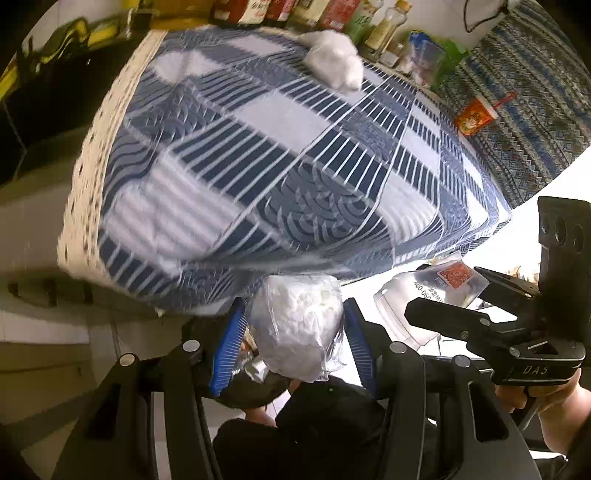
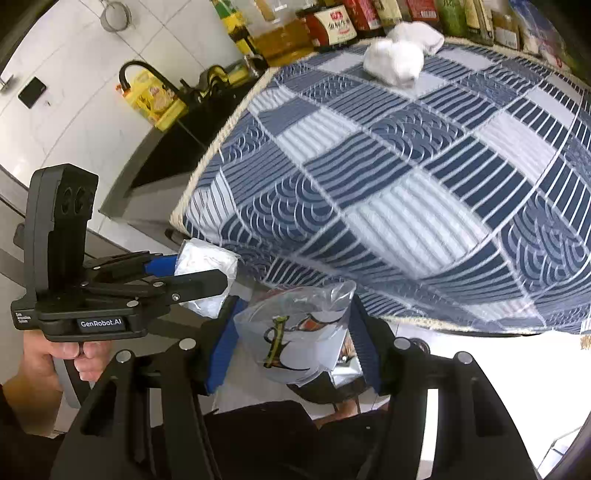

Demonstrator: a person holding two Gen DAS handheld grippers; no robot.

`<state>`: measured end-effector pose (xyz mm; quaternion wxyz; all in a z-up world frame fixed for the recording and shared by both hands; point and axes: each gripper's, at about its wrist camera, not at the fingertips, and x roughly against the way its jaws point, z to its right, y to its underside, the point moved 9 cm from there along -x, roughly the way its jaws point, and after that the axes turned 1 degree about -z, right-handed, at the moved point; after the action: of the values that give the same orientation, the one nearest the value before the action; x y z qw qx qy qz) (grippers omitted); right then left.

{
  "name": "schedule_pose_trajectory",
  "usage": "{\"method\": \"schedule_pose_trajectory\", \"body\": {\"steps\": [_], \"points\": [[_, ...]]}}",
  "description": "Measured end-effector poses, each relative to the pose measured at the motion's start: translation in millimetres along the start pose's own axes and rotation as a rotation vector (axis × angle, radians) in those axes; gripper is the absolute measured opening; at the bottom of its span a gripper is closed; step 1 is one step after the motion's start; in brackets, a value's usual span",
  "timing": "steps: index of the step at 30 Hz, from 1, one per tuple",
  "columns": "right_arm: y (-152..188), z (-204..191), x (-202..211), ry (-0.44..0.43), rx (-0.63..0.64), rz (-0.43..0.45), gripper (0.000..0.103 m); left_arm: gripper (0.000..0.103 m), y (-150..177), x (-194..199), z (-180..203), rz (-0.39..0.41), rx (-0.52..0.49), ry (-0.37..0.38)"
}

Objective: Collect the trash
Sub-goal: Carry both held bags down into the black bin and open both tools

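While both hands were hanging just off the near edge of the bench (image 2: 406, 177), we already had trash in each one. Our left gripper (image 1: 295, 332) had its jaws clamped on a clear bag stuffed with white wadding (image 1: 299, 325), and our right gripper (image 2: 291, 336) had its jaws pinched on a flattened clear pouch with a printed label (image 2: 295, 332). So neither was free for another grab.

What mattered next, by our guess, was what sat straight below the jaws: something dark and round showed under both loads, near a bit of crinkled silver wrapper (image 1: 255, 369), and we figured it was a bin, though we honestly couldn't tell. Both bundles hung over it, the left one seeming a touch more centred.

One more white crumpled wad (image 2: 395, 61) was still lying at the far edge of the blue patterned cloth, well apart from both grippers, just in front of the row of bottles (image 2: 332, 22).

Blur smeared the cloth's near-left corner, and the dark shape was mostly hidden behind the bags.
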<state>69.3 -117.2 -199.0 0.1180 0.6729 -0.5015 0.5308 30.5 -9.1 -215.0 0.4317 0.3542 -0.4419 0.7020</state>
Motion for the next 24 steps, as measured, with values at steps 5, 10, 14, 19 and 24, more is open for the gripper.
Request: {"method": "schedule_pose_trajectory", "body": {"steps": [5,10,14,19,24], "points": [[16.9,1.9,-16.9,-0.004,-0.024,-0.042,0.057,0.051,24.0,-15.4,-14.2,-0.052,0.027,-0.009],[37.7,8.1,-36.2,-0.011,-0.058,-0.096,0.057,0.051,43.9,-32.0,-25.1,-0.104,0.048,-0.015],[49.4,14.9,-48.6,-0.022,-0.093,-0.128,0.057,0.051,56.8,-48.5,-35.4,-0.145,0.070,-0.020],[57.0,21.4,-63.6,-0.027,-0.128,-0.150,0.057,0.051,69.5,-64.5,-46.9,-0.185,0.093,-0.023],[60.7,24.3,-79.7,-0.035,-0.149,-0.174,0.057,0.051,79.9,-78.9,-53.4,-0.218,0.114,-0.023]]}}
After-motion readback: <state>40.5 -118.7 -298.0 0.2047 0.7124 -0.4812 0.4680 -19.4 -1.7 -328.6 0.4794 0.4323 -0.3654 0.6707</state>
